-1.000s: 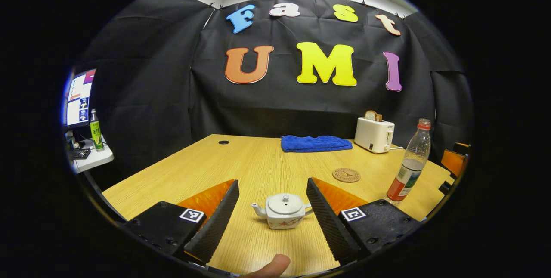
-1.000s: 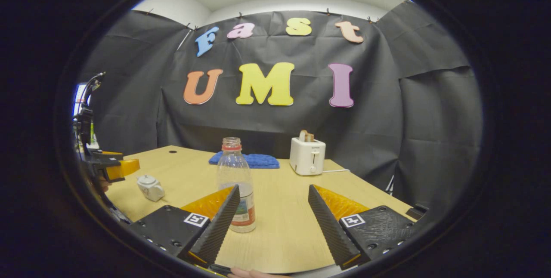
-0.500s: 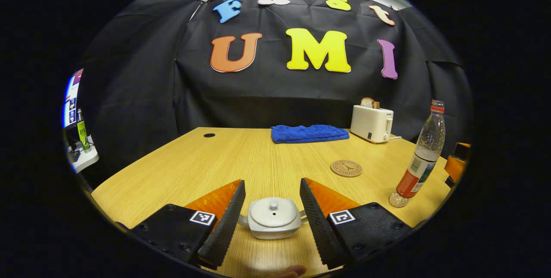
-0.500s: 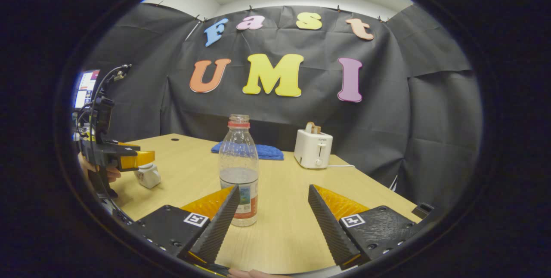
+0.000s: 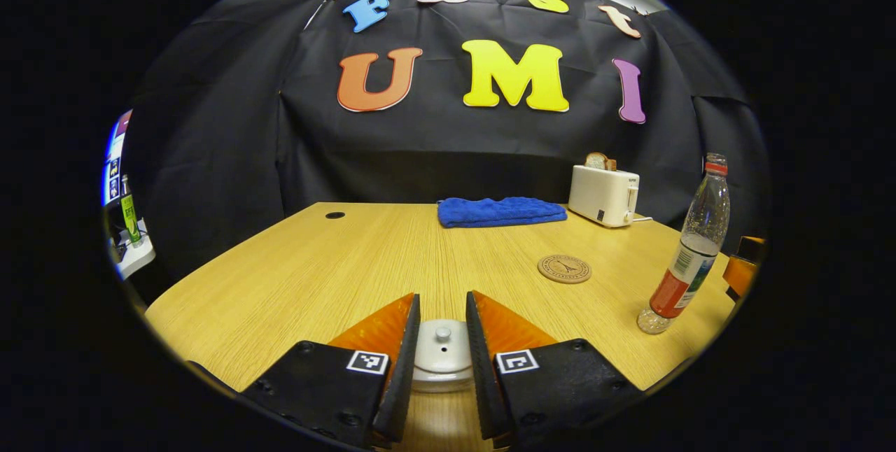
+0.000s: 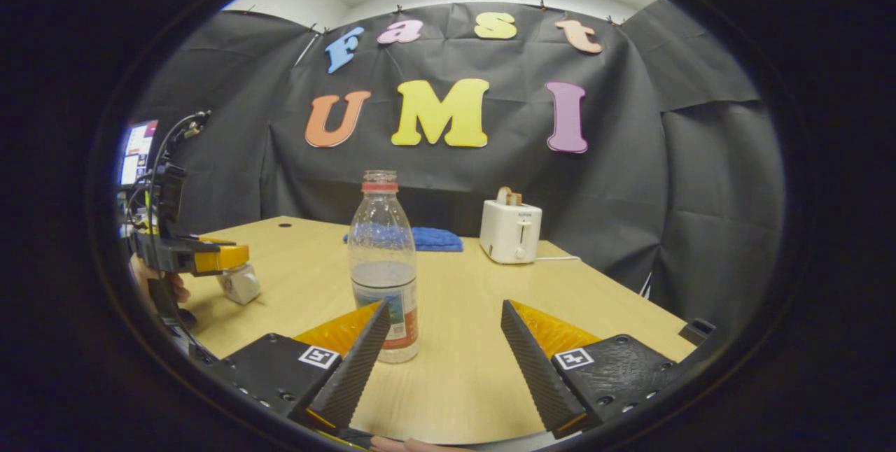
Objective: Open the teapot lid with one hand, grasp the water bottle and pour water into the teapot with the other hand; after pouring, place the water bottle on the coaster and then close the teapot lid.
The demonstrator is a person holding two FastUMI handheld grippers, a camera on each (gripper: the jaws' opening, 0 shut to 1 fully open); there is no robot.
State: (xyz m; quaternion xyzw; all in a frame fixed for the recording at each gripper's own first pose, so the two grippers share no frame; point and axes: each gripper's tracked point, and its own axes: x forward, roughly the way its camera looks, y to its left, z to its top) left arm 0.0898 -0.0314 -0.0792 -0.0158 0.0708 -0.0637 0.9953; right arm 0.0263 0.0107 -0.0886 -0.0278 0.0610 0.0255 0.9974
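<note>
Two grippers work over a wooden table (image 5: 315, 277). A water bottle (image 6: 383, 266) stands near the right gripper (image 6: 442, 347), whose fingers gape wide and empty. The left gripper (image 5: 439, 361) has narrowed around the teapot (image 5: 441, 366), its lid on; contact cannot be told. A coaster (image 5: 564, 269) lies farther right.
</note>
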